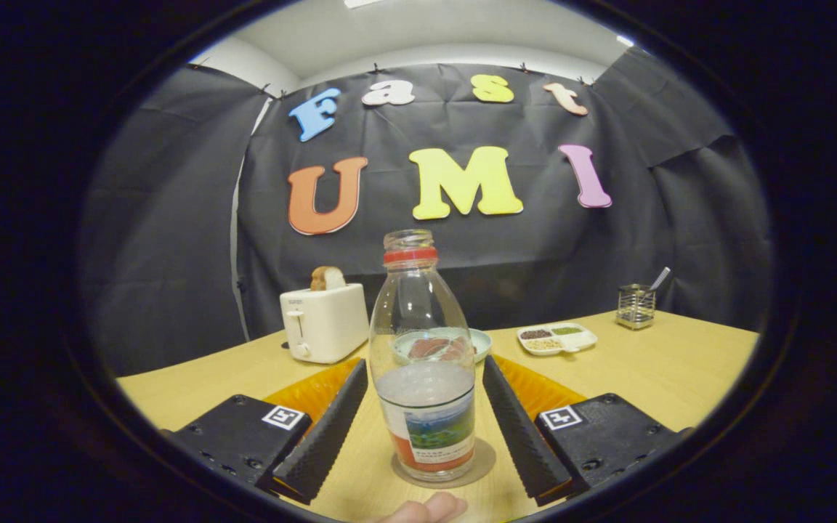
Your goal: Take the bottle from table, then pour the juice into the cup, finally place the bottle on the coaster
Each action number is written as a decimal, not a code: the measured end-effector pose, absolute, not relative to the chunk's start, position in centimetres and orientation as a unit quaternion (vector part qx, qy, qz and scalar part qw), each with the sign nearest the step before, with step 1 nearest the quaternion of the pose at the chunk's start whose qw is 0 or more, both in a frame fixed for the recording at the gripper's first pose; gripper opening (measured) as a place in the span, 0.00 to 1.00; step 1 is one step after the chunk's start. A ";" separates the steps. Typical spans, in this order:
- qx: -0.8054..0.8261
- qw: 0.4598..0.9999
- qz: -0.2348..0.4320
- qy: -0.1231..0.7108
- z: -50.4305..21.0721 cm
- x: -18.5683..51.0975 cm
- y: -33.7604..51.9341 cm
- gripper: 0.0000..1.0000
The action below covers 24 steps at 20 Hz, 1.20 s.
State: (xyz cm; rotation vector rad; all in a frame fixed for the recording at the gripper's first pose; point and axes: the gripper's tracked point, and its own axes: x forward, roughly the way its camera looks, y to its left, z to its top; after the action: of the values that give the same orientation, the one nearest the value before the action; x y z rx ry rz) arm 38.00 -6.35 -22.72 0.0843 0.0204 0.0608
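Note:
A clear glass bottle [424,319] with a red ring at its open neck and a picture label stands upright on a round tan coaster [484,460]. Pale liquid fills roughly its lower third. My gripper [424,365] is open, and the bottle stands between the two fingers with a gap on each side; the left finger [324,428] and the right finger [520,428] do not touch the glass. A person's fingertip [429,508] shows just below the coaster.
An orange tray [309,392] lies under and beyond the fingers on the wooden table [665,378]. Behind the bottle sits a pale bowl [482,341] with reddish contents. A white toaster [324,319] holding bread stands back left; a divided dish [556,338] and a wire holder [636,305] stand back right.

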 end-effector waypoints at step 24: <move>0.032 0.999 -0.009 -0.029 2.6 6.9 -7.5 1.00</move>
State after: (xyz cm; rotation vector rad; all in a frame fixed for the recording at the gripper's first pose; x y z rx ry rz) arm 6.91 -7.45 2.55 0.0648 -0.0586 -0.0186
